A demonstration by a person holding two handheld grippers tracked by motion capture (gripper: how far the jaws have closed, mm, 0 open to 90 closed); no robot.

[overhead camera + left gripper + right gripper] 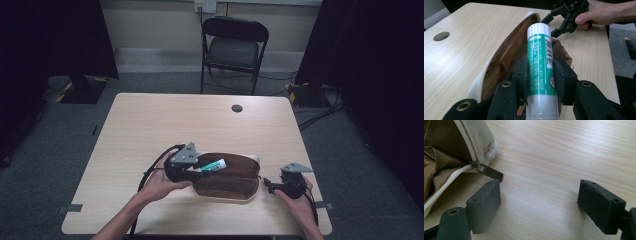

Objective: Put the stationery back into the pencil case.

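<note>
A cream fabric pouch (pixel 227 184) with a brown lining lies unzipped near the table's front edge. My left gripper (pixel 199 171) is shut on a green and white tube (pixel 215 164), held level over the pouch's open mouth. In the left gripper view both pads clamp the tube (pixel 541 57) at mid-length, its far end pointing along the pouch (pixel 480 82). My right gripper (pixel 267 184) stands open at the pouch's right end, also seen far off as the right gripper (pixel 552 24). In the right gripper view the jaws (pixel 539 195) are wide apart on bare wood, the metal zipper pull (pixel 489 172) just past the left pad.
The wooden table (pixel 150 125) has a round cable hole (pixel 237 108) at the back. A black folding chair (pixel 235 45) stands behind the table. Dark curtains hang at both sides. Cables lie on the carpet at the right (pixel 320 115).
</note>
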